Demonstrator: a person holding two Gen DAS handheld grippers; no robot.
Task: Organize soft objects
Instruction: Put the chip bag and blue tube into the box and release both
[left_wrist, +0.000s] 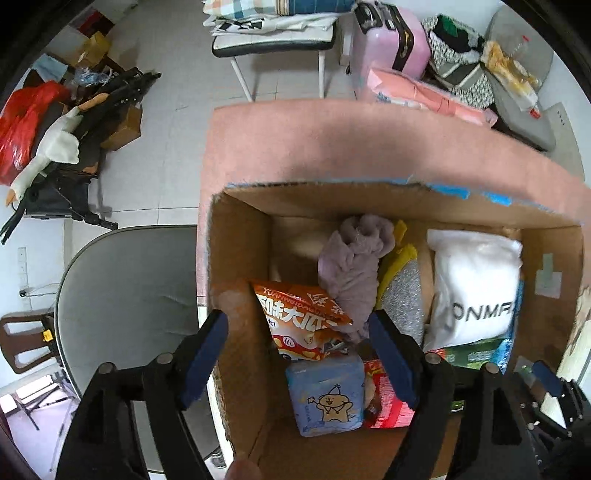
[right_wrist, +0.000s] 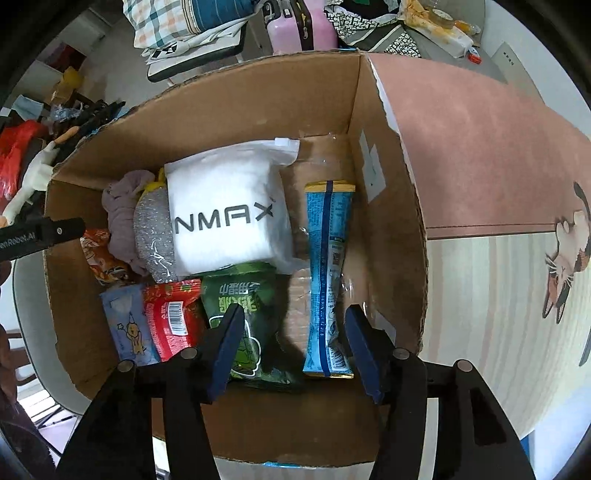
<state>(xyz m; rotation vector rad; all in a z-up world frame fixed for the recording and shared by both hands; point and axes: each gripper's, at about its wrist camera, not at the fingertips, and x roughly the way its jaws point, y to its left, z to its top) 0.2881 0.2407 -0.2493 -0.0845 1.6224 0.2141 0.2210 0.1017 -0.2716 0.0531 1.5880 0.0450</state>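
Inside the cardboard box (right_wrist: 388, 236), a puffy white pouch (right_wrist: 229, 210) lies under both gaping hand-held grippers.

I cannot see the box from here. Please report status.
Left tool open, right tool open, both empty above cardboard box. Soft items and snack packs inside. Nothing in the way.

Pink suitcase (left_wrist: 388, 40) (upright) behind; grey chair (left_wrist: 125, 288) beside; goose plush (left_wrist: 51, 147) afar.
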